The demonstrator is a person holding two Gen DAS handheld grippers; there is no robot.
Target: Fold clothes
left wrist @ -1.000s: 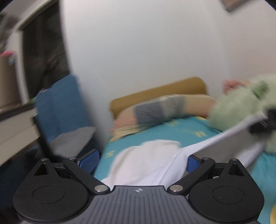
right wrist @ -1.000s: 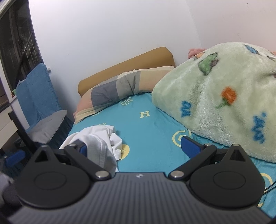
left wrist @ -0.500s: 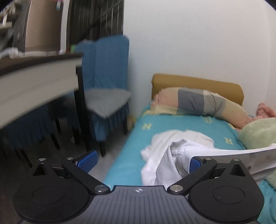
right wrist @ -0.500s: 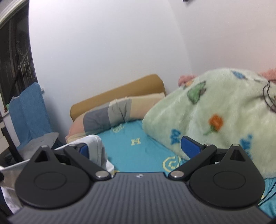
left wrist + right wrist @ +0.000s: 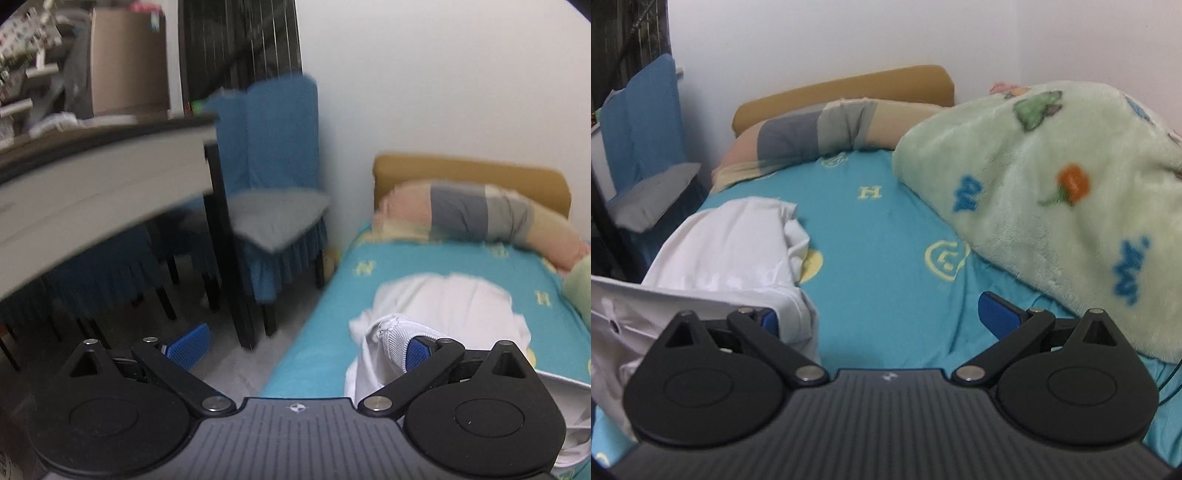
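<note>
Left claw (image 5: 299, 350): your fingers stand wide apart, pinching nothing. The white garment (image 5: 443, 314) drapes over your right-hand finger at 3 o'clock, its ribbed hem hooked on the blue pad, so the cloth hangs there rather than being clamped.

Right claw (image 5: 879, 317): also spread wide. The garment's edge (image 5: 746, 295) lies over your left-hand finger at 9 o'clock, again draped, not pinched. A small button or snap shows on the cloth at the far left.

Why held so: judging by the taut white band running between the two claws, you seem to be carrying the cloth on one finger of each tool, which keeps an edge stretched straight for a fold.

White garment: the bulk lies bunched on the teal bed sheet (image 5: 886, 236) near the bed's left side, at 10 o'clock in the right wrist view. It looks rumpled, not squared off.

Stage: this would fit spreading the piece out flat as well as bringing an edge over in a fold; you cannot tell which.

Risk: with nothing clamped, the hem could slip off a pad.

Blanket (image 5: 1052, 192): green fleece heaped at 2 o'clock, apart from the garment.

Pillow (image 5: 812, 136): at 12 o'clock against the headboard (image 5: 849, 88).

Chair (image 5: 273, 199): blue-covered, beside the bed at 11 o'clock in the left view, next to the bench (image 5: 92, 177).
</note>
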